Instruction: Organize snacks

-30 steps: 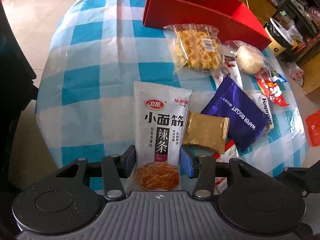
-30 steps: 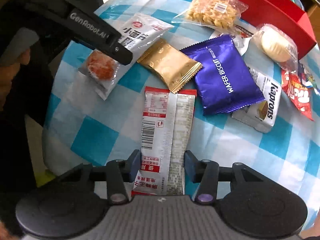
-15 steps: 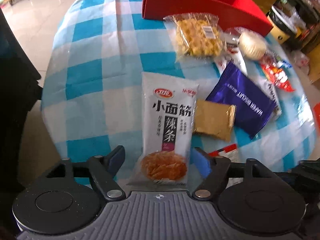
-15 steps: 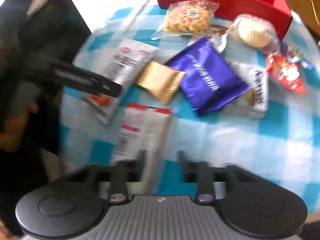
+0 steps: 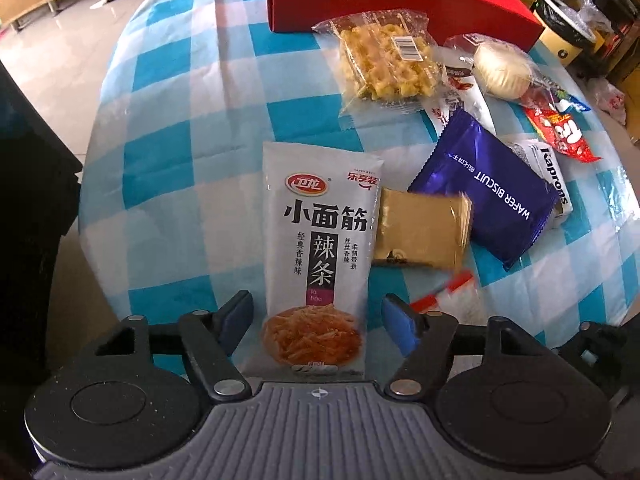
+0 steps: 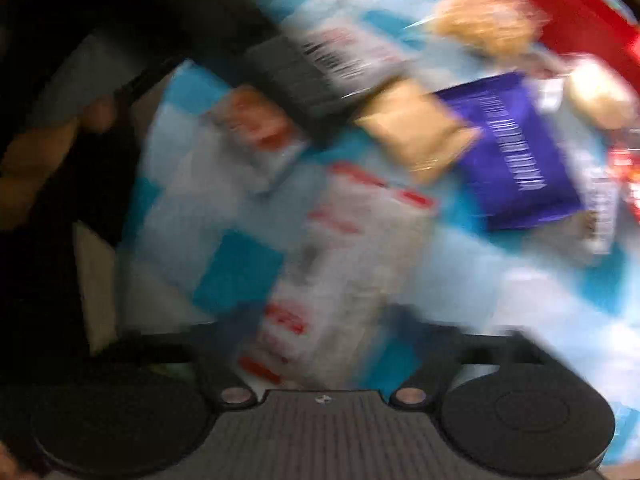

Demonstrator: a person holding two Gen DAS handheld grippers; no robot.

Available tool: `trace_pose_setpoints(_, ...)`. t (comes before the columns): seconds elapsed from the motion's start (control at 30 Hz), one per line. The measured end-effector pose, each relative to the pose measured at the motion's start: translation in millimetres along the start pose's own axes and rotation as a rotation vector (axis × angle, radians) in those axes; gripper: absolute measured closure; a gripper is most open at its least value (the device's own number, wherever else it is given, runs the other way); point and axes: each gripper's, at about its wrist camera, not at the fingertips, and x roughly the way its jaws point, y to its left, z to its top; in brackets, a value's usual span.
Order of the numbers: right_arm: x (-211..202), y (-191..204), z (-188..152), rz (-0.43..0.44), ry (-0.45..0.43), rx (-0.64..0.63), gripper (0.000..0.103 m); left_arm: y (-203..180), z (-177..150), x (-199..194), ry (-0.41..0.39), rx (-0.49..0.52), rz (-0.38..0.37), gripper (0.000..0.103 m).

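The left gripper [image 5: 316, 320] is spread wide around a glossy white spicy-strip packet [image 5: 320, 248], untouched. The right gripper [image 6: 320, 344] is blurred: I cannot tell.

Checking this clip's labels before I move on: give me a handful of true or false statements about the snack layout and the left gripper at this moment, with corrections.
1. The left gripper is open, its blue-padded fingers either side of the white spicy-strip packet. True.
2. The gold foil packet lies between the white packet and the purple wafer biscuit packet. True.
3. The clear bag of yellow puffed snacks sits inside the red box. False: it lies on the blue checked tablecloth, in front of the box.
4. The purple packet stands upright. False: it lies flat.
5. The right wrist view is sharp. False: it is heavily motion-blurred.
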Motion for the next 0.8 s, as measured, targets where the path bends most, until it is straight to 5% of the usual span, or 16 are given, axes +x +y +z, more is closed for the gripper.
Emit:
trace_pose_setpoints(0.07, -7, -9, -5, -0.134, -0.013, -0.059, 0.062, 3, -1, 1, 0.006, -0.006, -0.002, 0.026)
trace_pose_setpoints(0.13, -15, -24, -7, -0.126, -0.028, 0.006, 0.066, 4, -1, 1, 0.005, -0.01, 0.0, 0.032)
trace_pose_setpoints(0.2, -23, -37, -10, -0.11, -0.056, 0.079, 0.1, 8, 0, -2, -0.006, -0.028, -0.024, 0.037)
trace_pose_setpoints(0.33, -21, -51, -18, -0.091, -0.068, 0.144, 0.102, 12, 2, -3, -0.01, -0.062, -0.019, 0.045)
trace_pose_setpoints(0.43, -32, -65, -15, -0.04, -0.162, 0.177, 0.1, 14, 5, -4, -0.022, -0.085, -0.006, 0.047)
trace_pose_setpoints(0.53, -40, -69, 12, -0.137, -0.225, 0.085, 0.08, 8, 6, -4, -0.021, -0.067, 0.025, 0.05)
trace_pose_setpoints(0.6, -39, -66, 27, -0.167, -0.248, -0.028, 0.049, 4, 6, -5, -0.027, -0.054, 0.043, 0.051)
trace_pose_setpoints(0.8, 13, -50, 64, -0.099, -0.148, -0.271, 0.034, 11, 12, -5, -0.019, -0.114, 0.032, 0.051)
